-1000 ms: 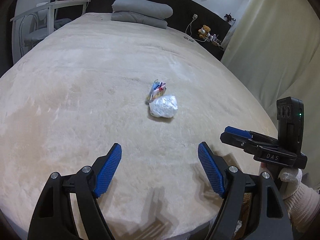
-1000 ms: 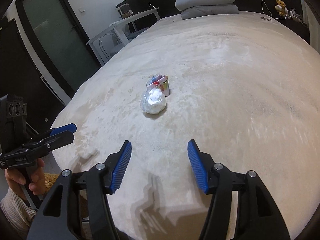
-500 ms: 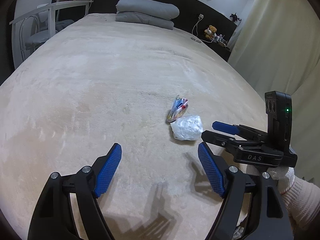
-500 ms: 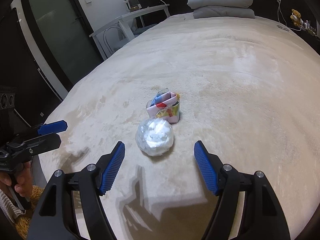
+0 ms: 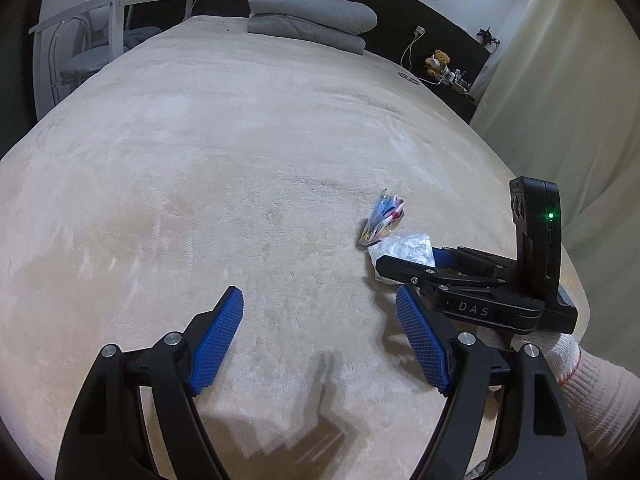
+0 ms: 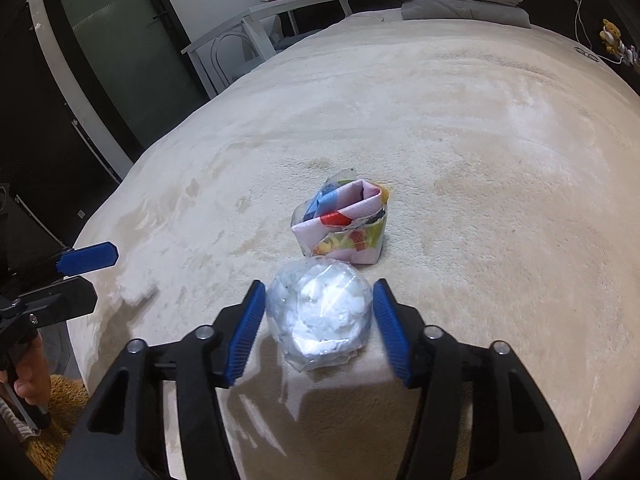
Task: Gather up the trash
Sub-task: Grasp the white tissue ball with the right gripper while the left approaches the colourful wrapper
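**Trash near bed's foot edge**

Your right gripper [image 6: 319, 322] has its jaws closing w/ the clear plastic wad [image 6: 320, 316] between the pads, a sliver of gap each side. Folded colourful wrapper [image 6: 344, 226] sits just beyond. Left gripper [image 5: 320, 340] hangs wide apart over bare beige bedspread [image 5: 240, 152]. Grey pillows [image 5: 312, 16] at the head, curtain [image 5: 568, 92] on the right, white desk [image 6: 272, 12] at left.

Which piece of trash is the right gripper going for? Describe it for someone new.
On the beige bed, near its foot edge, two items lie together. The target is the clear plastic wad between the closing right gripper jaws; unlike the colourful folded wrapper behind, it is whitish and round.
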A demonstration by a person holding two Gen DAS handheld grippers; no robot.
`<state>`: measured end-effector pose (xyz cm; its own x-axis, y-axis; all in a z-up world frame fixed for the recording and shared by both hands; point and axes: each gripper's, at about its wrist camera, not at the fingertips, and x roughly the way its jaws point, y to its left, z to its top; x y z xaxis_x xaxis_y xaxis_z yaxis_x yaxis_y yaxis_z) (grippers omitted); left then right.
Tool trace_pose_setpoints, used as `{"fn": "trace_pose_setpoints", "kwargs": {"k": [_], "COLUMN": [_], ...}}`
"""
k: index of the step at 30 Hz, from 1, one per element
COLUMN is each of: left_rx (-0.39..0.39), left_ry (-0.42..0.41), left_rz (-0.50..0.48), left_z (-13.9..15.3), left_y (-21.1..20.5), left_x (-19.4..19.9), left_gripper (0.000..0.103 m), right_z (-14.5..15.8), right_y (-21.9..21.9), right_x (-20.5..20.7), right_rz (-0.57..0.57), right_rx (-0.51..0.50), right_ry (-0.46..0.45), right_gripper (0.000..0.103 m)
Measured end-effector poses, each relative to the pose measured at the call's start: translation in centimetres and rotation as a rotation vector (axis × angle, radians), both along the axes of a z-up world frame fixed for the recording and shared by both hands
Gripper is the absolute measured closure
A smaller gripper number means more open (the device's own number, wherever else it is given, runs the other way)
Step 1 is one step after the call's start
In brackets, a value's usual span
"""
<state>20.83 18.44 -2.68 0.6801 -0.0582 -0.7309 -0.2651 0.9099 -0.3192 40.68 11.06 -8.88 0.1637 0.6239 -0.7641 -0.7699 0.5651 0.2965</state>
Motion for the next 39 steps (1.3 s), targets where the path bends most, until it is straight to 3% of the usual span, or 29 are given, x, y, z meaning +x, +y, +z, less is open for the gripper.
{"fn": "trace_pose_setpoints", "kwargs": {"k": [15, 25, 39], "left_rx": [-0.018, 0.072, 0.129], "left_ry": [-0.003, -0.018, -0.028], "left_rz": [-0.013, -0.088, -0.11], "left_z": [-0.8, -1.8, -3.6], "left_y": [-1.2, -3.6, -4.7], "left_x": [2.3, 6.4, 11.7], "left_gripper": [0.026, 0.026, 0.026], "right_z": [3.5, 6.1, 6.4], "right_y": [-4.7, -9.5, -11.9], "right_x": [-1.0, -0.9, -0.3], "right_rz": [-0.044, -0.113, -0.152], "right_rx": [0.083, 0.141, 0.133], "right_ry": [0.007, -0.014, -0.012], "right_gripper": [0.053, 0.053, 0.053]}}
